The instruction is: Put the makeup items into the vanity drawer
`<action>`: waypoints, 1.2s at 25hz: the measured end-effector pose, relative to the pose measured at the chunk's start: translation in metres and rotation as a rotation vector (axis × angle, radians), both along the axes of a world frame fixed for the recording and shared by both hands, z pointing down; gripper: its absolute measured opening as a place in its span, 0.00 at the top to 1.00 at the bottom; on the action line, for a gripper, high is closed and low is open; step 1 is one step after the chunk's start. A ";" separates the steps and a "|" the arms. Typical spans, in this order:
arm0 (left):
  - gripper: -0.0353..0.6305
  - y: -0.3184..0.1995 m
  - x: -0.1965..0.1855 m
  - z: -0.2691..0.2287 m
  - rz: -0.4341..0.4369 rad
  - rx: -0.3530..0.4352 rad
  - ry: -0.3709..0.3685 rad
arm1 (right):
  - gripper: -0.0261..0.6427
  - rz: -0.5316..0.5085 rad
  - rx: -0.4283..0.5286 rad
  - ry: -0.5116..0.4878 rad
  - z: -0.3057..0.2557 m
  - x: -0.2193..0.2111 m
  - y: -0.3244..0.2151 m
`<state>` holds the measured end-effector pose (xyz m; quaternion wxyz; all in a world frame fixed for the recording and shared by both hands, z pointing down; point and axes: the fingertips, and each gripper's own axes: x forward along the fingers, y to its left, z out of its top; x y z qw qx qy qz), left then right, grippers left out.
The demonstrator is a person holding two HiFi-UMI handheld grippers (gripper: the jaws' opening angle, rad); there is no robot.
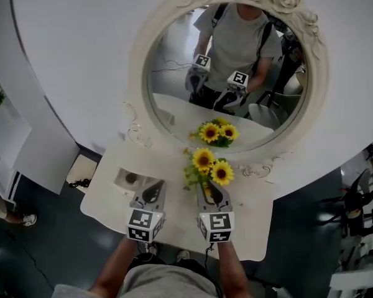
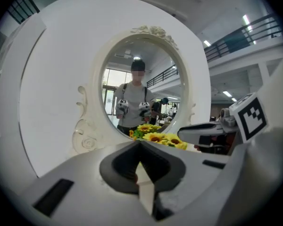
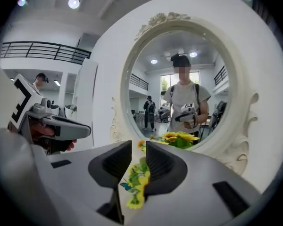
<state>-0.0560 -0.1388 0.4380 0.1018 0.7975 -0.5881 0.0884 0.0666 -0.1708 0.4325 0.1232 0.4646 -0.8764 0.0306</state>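
no makeup in plain sight, drawer not located

head view. both tools low in frame over the near edge of the white vanity table (image 1: 255, 225), aimed at the oval mirror in a carved cream frame (image 1: 316, 54). left gripper (image 1: 151, 194): tips together, nothing held. right gripper (image 1: 212, 194): narrow slot between the jaws, nothing pinched, tip just short of the bunch of yellow sunflowers with green leaves (image 1: 212, 166). ahead and a little left of the left gripper, a grey rectangular patch with a small dark thing on it (image 1: 132, 179); impossible to tell whether tray, open drawer or makeup item. if makeup, nearer the left hand, with a short forward reach needed. no drawer front visible; probably below the table edge, under the hands.

left gripper view. dark pads meeting at the tip (image 2: 139, 147), only a sliver of white behind them lower down; empty. sunflowers beyond and slightly right, right gripper alongside on the right.

right gripper view. pads apart (image 3: 137, 166), leaves and a yellow bloom seen through the slot, apparently untouched.

writing. only black-and-white square markers on the cubes (image 1: 143, 224); no brand, label or legible word anywhere.
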 end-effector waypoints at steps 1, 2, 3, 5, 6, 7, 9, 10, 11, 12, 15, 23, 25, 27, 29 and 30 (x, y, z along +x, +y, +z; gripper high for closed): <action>0.95 0.000 0.014 -0.003 0.023 0.006 -0.001 | 0.81 0.027 0.010 -0.004 -0.004 0.016 0.002; 0.95 -0.001 0.027 -0.005 0.044 0.012 -0.002 | 0.82 0.055 0.019 -0.007 -0.006 0.032 0.005; 0.95 -0.001 0.040 -0.006 0.065 0.016 -0.003 | 0.83 0.082 0.026 -0.009 -0.008 0.047 0.008; 0.95 0.000 0.066 -0.008 0.106 0.019 -0.005 | 0.85 0.133 0.040 -0.016 -0.012 0.077 0.014; 0.95 0.001 0.078 -0.007 0.124 0.018 -0.006 | 0.86 0.156 0.046 -0.019 -0.013 0.090 0.017; 0.95 0.002 0.090 -0.007 0.141 0.017 -0.007 | 0.87 0.176 0.051 -0.024 -0.014 0.103 0.020; 0.95 0.004 0.111 -0.005 0.173 0.015 -0.010 | 0.89 0.210 0.056 -0.032 -0.014 0.125 0.026; 0.95 0.006 0.120 -0.004 0.187 0.014 -0.010 | 0.89 0.225 0.058 -0.036 -0.014 0.135 0.029; 0.95 0.008 0.129 -0.003 0.200 0.013 -0.011 | 0.90 0.241 0.060 -0.039 -0.014 0.144 0.032; 0.95 0.010 0.137 -0.002 0.212 0.012 -0.012 | 0.91 0.254 0.061 -0.041 -0.013 0.152 0.036; 0.95 0.015 0.156 -0.001 0.233 0.006 -0.015 | 0.92 0.278 0.063 -0.049 -0.013 0.173 0.046; 0.95 0.022 0.180 -0.001 0.246 0.009 -0.027 | 0.92 0.277 0.063 -0.059 -0.011 0.191 0.054; 0.95 0.023 0.181 -0.001 0.243 0.008 -0.029 | 0.92 0.272 0.062 -0.060 -0.011 0.191 0.055; 0.95 0.024 0.181 -0.001 0.242 0.005 -0.030 | 0.92 0.268 0.057 -0.059 -0.009 0.191 0.055; 0.95 0.024 0.181 0.000 0.239 0.004 -0.032 | 0.92 0.263 0.052 -0.053 -0.008 0.189 0.056; 0.95 0.024 0.179 0.000 0.237 0.004 -0.033 | 0.92 0.261 0.052 -0.050 -0.008 0.188 0.056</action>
